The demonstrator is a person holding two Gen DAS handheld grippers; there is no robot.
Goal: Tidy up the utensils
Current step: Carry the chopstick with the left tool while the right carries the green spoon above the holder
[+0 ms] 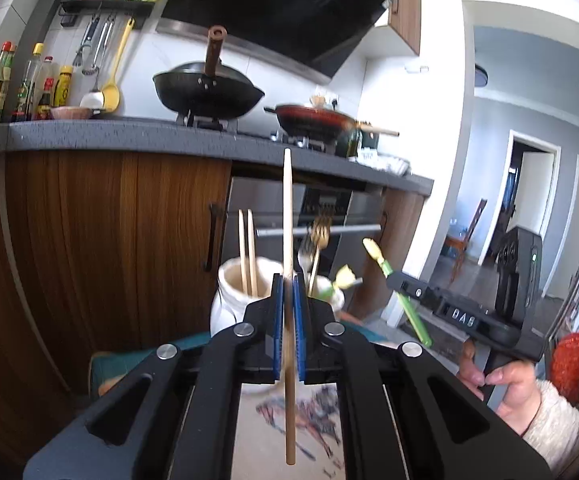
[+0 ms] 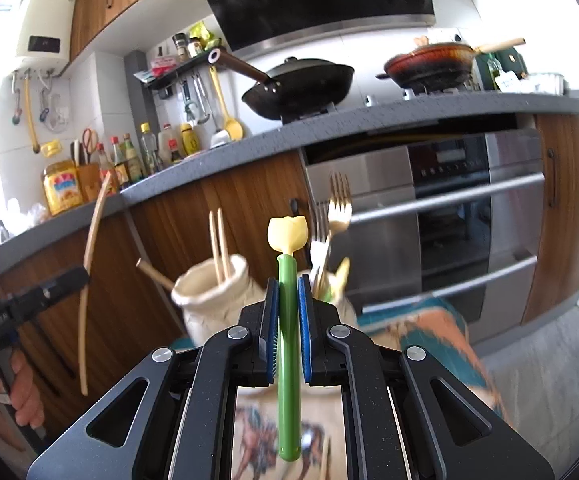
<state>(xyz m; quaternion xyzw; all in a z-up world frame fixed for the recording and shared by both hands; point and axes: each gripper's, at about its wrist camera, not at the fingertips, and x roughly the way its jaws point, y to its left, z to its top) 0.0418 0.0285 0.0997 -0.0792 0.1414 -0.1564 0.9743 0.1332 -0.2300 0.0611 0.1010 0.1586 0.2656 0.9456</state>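
wooden chopstick [image 1: 288, 280] stands upright, pinched in the left tongs [image 1: 288, 300] just before the cream jar [image 1: 229, 300] (two chopsticks [image 1: 247, 252] already inside). right tongs [image 2: 288, 312] clamp a green-handled utensil [image 2: 288, 360], yellow tip up, near the forks [image 2: 335, 216].

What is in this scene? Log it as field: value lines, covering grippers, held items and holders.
left gripper: shut on a chopstick, held upright
right gripper: shut on a green-handled utensil with a yellow tulip-shaped end, upright
chopstick jar: cream ceramic, two chopsticks standing in it
fork holder: just right of the jar, holds forks, one of them gold
surface: patterned cloth under both grippers
background: kitchen counter with two woks on the stove
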